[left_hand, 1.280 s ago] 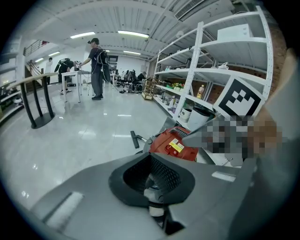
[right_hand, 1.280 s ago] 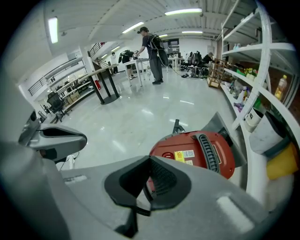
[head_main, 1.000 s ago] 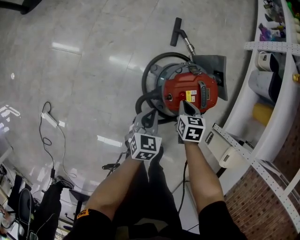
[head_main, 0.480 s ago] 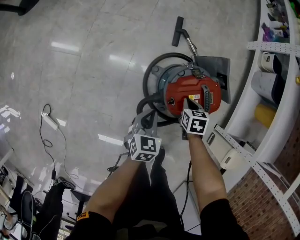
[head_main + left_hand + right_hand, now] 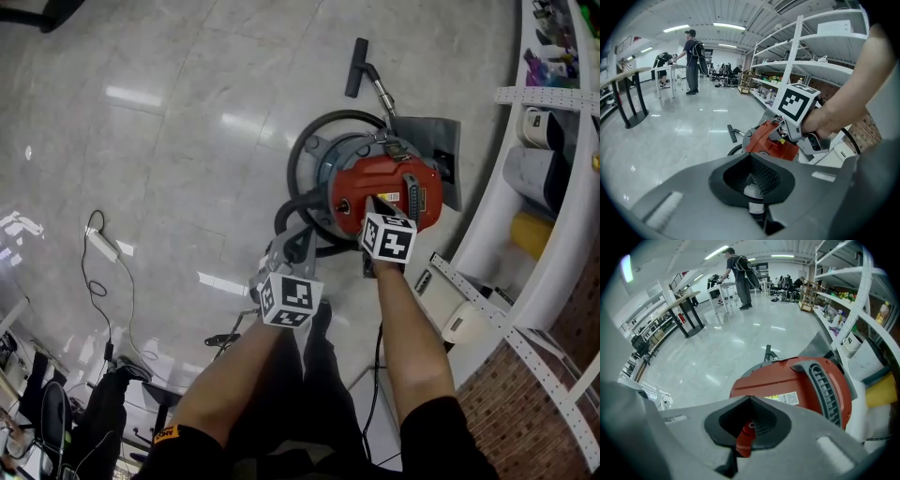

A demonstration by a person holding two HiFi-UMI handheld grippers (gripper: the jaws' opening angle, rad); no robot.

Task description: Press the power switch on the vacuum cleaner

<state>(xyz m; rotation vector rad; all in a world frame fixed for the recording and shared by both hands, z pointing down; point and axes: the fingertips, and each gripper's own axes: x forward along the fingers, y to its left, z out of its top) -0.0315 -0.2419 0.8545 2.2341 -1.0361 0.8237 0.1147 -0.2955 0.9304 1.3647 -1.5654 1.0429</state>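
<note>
right gripper [image 5: 375, 202], jaws together, over vacuum cleaner [image 5: 401, 176].

Workshop hall: metal shelving [image 5: 793, 51], worktables [image 5: 686, 295].

The vacuum [image 5: 354, 185] has a glossy red plastic top and a matt black hose [image 5: 292, 159]. The floor [image 5: 169, 141] is polished, smooth stone or tile. The left gripper [image 5: 751, 157] and right gripper [image 5: 750, 399] have matt grey plastic shells with black ribbed pads. The shelf posts [image 5: 511, 323] look like white perforated metal, and the wall [image 5: 530, 412] is rough brick.
</note>
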